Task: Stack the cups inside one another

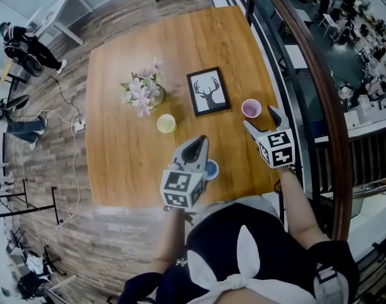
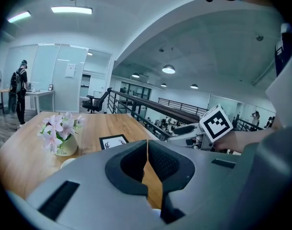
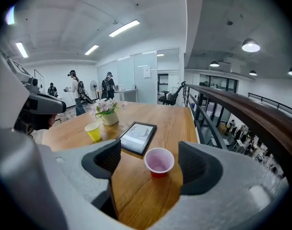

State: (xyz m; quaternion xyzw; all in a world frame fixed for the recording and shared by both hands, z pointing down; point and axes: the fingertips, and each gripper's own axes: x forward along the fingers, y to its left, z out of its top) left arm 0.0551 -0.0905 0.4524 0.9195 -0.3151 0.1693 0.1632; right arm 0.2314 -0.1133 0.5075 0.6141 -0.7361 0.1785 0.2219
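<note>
Pink cup [image 1: 250,108] stands upright on the counter [image 1: 130,163] just ahead of the right gripper [image 1: 261,119], jaws apart and empty; left gripper [image 1: 199,143], jaws together, is near the blue cup [image 1: 211,168].

The left tongs [image 1: 203,140] hide most of the blue cup [image 1: 212,169] in the head view.

An open office mezzanine: glass-walled rooms [image 2: 60,80], a swivel chair [image 2: 95,102], a railing [image 1: 310,68] over desks [image 1: 295,57] below.
</note>
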